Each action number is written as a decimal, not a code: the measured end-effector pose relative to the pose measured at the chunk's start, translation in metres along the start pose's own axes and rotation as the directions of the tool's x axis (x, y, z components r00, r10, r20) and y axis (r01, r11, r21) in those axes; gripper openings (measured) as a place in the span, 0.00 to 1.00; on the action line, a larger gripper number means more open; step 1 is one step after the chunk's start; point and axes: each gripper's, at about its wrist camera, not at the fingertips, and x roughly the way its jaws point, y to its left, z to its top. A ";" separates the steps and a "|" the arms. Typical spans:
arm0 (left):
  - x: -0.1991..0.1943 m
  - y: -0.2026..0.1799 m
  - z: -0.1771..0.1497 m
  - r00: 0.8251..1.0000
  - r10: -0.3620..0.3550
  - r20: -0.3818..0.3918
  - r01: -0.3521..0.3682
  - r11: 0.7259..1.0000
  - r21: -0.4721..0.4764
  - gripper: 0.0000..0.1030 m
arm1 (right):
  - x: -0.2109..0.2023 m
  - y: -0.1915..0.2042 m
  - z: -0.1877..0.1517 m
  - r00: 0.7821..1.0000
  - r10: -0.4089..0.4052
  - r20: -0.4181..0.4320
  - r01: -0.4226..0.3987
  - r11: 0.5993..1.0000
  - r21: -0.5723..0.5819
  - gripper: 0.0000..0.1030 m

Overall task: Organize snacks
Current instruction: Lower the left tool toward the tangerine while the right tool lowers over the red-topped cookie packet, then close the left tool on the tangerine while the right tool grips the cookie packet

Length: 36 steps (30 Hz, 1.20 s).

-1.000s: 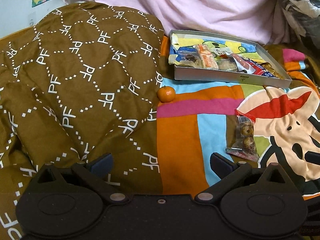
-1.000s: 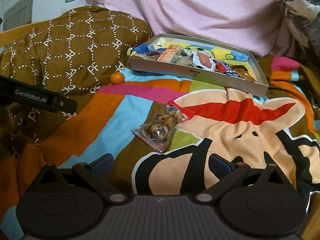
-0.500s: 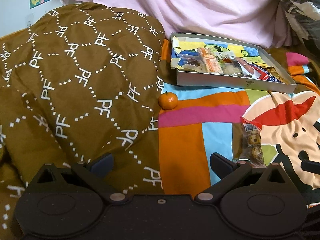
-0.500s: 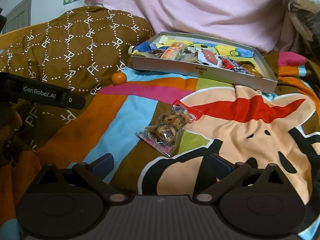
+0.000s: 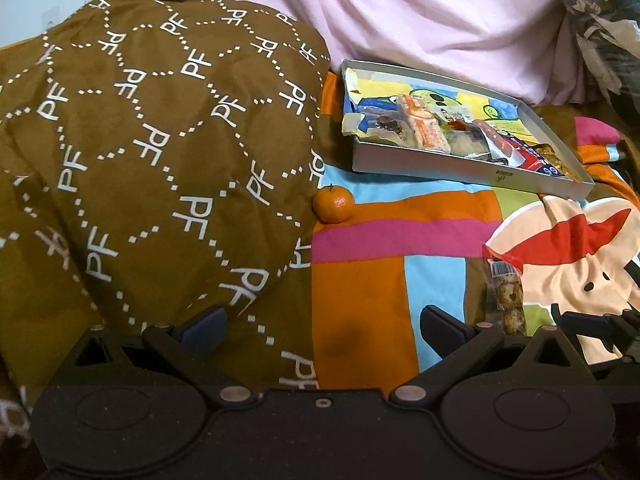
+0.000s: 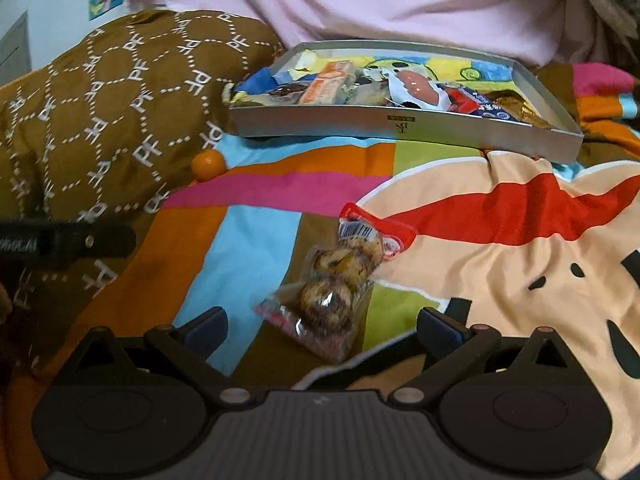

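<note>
A grey shallow box (image 5: 472, 174) (image 6: 400, 128) holds several wrapped snacks at the back of the bed. A small orange (image 5: 333, 204) (image 6: 208, 165) lies at the edge of the brown quilt, left of the box. A clear bag of cookies (image 6: 340, 276) (image 5: 506, 292) lies on the colourful blanket. My right gripper (image 6: 320, 326) is open, its fingers either side of the near end of the cookie bag, not touching it that I can tell. My left gripper (image 5: 320, 326) is open over the blanket, well short of the orange, with nothing between its fingers.
A brown quilt with white PF lettering (image 5: 140, 160) bulges on the left. Pink fabric (image 5: 400, 12) rises behind the box. The colourful cartoon blanket (image 6: 520, 260) covers the right side. Part of the other gripper (image 6: 68, 238) shows at the left edge of the right wrist view.
My right gripper has moved forward and down until the cookie bag sits between its fingers. My left gripper has moved forward a little toward the orange.
</note>
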 end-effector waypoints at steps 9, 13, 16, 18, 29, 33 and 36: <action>0.028 -0.008 0.021 0.995 -0.061 0.079 0.056 0.996 0.073 0.99 | 0.027 -0.010 0.009 0.999 0.022 -0.029 -0.020 0.996 0.084 0.97; 0.045 -0.014 0.035 0.989 -0.100 0.106 0.089 0.990 0.107 0.99 | 0.034 -0.005 0.009 0.999 0.029 -0.030 -0.027 0.998 0.061 0.93; 0.058 -0.012 0.044 0.985 -0.145 0.096 0.135 0.985 0.105 0.99 | 0.036 -0.002 0.010 0.999 0.034 -0.027 -0.033 0.998 0.046 0.88; 0.064 -0.009 0.048 0.980 -0.175 0.092 0.165 0.981 0.099 0.99 | 0.038 0.000 0.011 0.999 0.037 -0.024 -0.036 0.999 0.037 0.87; 0.096 -0.002 0.062 0.956 -0.282 0.079 0.275 0.957 0.095 0.99 | 0.040 0.007 0.007 0.999 0.051 -0.017 -0.051 0.999 -0.011 0.86; 0.104 -0.002 0.066 0.962 -0.266 0.060 0.258 0.960 0.111 0.97 | 0.040 0.004 0.007 0.998 0.064 -0.018 -0.064 0.998 -0.010 0.86; 0.112 0.001 0.068 0.970 -0.242 0.038 0.237 0.966 0.103 0.95 | 0.041 0.002 0.009 0.997 0.080 -0.022 -0.080 0.997 -0.012 0.88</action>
